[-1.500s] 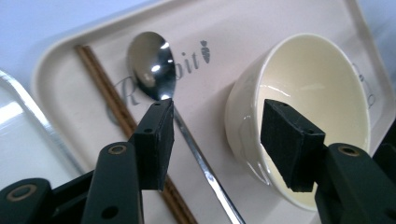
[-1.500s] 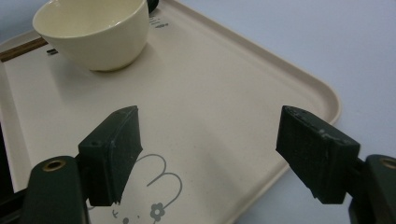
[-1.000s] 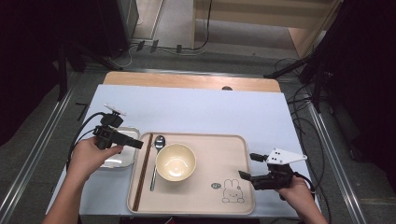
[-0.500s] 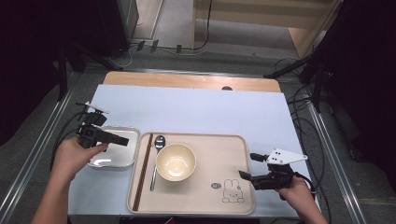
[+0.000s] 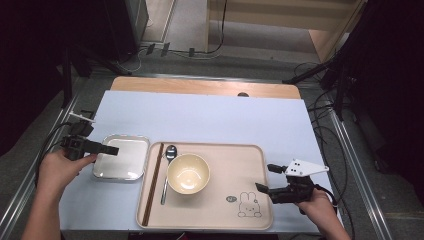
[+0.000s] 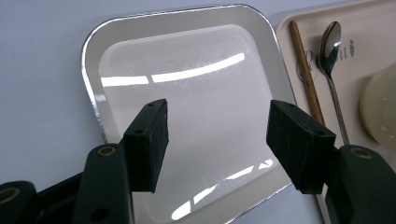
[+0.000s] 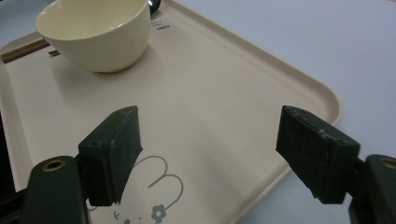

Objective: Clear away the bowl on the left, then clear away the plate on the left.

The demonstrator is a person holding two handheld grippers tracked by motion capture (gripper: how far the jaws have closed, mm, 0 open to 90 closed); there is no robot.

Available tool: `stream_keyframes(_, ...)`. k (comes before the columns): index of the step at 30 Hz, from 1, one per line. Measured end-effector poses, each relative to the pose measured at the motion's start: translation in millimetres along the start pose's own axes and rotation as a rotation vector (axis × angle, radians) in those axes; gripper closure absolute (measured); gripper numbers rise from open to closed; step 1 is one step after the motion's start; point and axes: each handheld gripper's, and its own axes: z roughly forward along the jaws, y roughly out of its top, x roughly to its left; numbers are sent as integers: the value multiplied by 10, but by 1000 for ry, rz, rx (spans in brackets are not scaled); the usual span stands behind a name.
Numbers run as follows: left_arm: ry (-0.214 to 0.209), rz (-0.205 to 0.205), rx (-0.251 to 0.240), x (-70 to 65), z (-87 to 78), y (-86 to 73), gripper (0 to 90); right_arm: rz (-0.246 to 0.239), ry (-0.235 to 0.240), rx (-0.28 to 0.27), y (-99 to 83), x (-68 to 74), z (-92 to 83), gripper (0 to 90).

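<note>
Left gripper (image 5: pixel 107 150) jaws apart, empty — metal tray (image 6: pixel 196 121) just beyond pads, lined for rim grab. Right gripper (image 5: pixel 265 178) agape over beige tray (image 5: pixel 250 220) corner — parked.

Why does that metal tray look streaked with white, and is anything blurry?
Left gripper view: the metal tray mirrors overhead lights as bright streaks, while the left gripper looks slightly soft up close. High view: dark surroundings, evenly lit table. Right gripper view: the bowl casts a soft shadow.

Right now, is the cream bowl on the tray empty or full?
Empty. The bowl stands upright on the tray; its bare inside shows in the high view and right gripper view.
</note>
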Motion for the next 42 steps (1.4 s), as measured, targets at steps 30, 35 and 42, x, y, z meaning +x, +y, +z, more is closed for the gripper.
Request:
stream_keyframes(30, 135, -72, -5, 426, 101, -170, 513, -7, 6, 2, 2, 3, 14, 220)
stream_keyframes(35, 159, -92, 10, 441, 168, -140, 626, -6, 5, 2, 3, 3, 11, 221)
stream_keyframes(42, 162, -95, 20, 414, 207, -100, 760, -5, 7, 2, 2, 5, 17, 221)
